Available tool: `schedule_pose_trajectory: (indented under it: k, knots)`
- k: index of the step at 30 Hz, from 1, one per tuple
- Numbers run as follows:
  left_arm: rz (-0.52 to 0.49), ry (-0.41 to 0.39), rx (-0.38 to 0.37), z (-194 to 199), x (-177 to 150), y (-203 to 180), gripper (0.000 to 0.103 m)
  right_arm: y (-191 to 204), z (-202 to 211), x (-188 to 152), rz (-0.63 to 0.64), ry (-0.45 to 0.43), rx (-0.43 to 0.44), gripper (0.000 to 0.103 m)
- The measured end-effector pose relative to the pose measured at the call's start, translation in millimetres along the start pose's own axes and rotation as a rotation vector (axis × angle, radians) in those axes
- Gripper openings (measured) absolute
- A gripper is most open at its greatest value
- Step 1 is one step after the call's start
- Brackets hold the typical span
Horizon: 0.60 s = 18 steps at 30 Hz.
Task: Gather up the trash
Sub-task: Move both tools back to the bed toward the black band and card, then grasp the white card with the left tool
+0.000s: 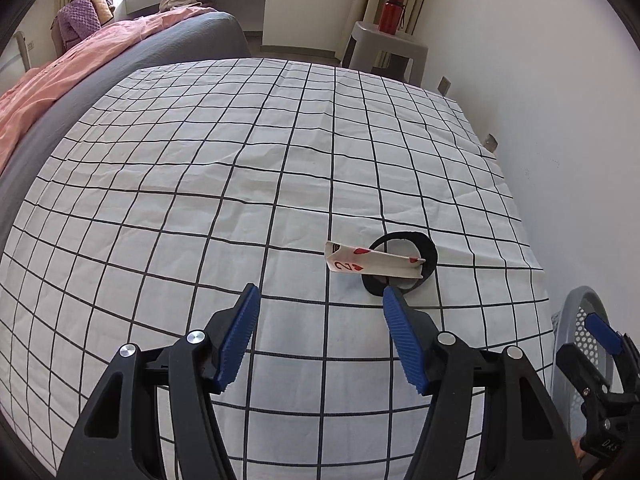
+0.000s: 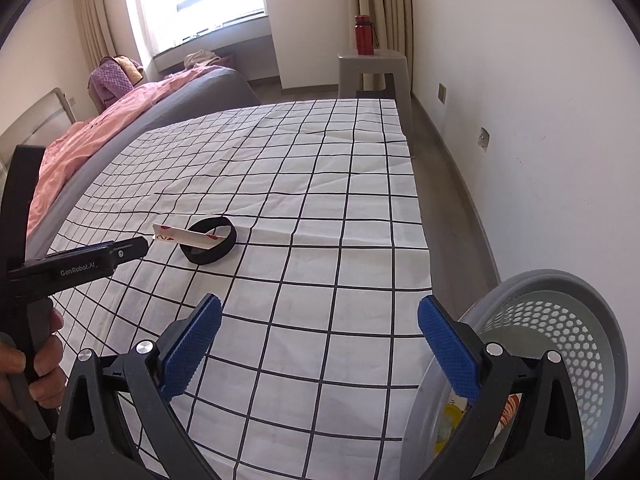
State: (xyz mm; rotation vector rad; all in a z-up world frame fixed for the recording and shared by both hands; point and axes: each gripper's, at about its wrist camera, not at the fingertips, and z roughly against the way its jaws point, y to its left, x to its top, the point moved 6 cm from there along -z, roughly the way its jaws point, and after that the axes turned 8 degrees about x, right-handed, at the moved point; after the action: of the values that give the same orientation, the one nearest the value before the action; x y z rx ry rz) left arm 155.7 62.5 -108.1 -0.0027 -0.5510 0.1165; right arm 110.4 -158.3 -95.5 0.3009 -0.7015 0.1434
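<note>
on grid cloth (image 1: 200,184): folded card (image 1: 372,261) across black ring (image 1: 430,254).

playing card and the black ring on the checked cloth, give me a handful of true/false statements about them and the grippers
1. The folded playing card lies across the black ring, touching it. True.
2. The left gripper is shut on the card. False: its jaws stand open and short of the card, holding nothing.
3. The right gripper is open and empty. True.
4. The grey perforated basket stands on the checked cloth. False: it sits off the cloth's edge, on the wall side.
5. The basket is empty. False: some yellow and orange items show inside it.
6. A red bottle stands on a grey stool. True.
</note>
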Motion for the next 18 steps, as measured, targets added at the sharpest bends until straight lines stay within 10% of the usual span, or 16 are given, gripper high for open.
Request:
schedule_pose_trajectory:
  k: [18]
  knots:
    - [0.074,0.017,-0.033,-37.9,20.5,-10.3,0.061,-13.8,-7.6,-4.7,-0.055,0.005,0.042,0.097]
